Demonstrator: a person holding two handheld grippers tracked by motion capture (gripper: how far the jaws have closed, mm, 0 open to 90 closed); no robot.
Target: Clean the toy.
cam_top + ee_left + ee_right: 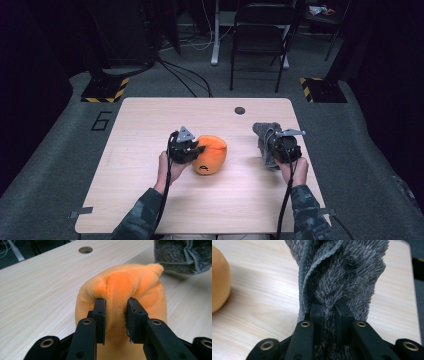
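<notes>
L gripper [116, 315]: jaws pinched on a fold of the orange plush toy [125, 287], fabric bulging betw. the pads. Toy sits mid-table [150, 200], just R of the L hand [170, 167].

R gripper [328, 312]: jaws clamped tight on the grey fleece cloth [344, 277], bunched upright above the pads. Cloth near table's R edge, well apart from toy.

On the table [150, 200], the plush toy [210, 154] lies left of the towel [265, 135] (well apart).
</notes>
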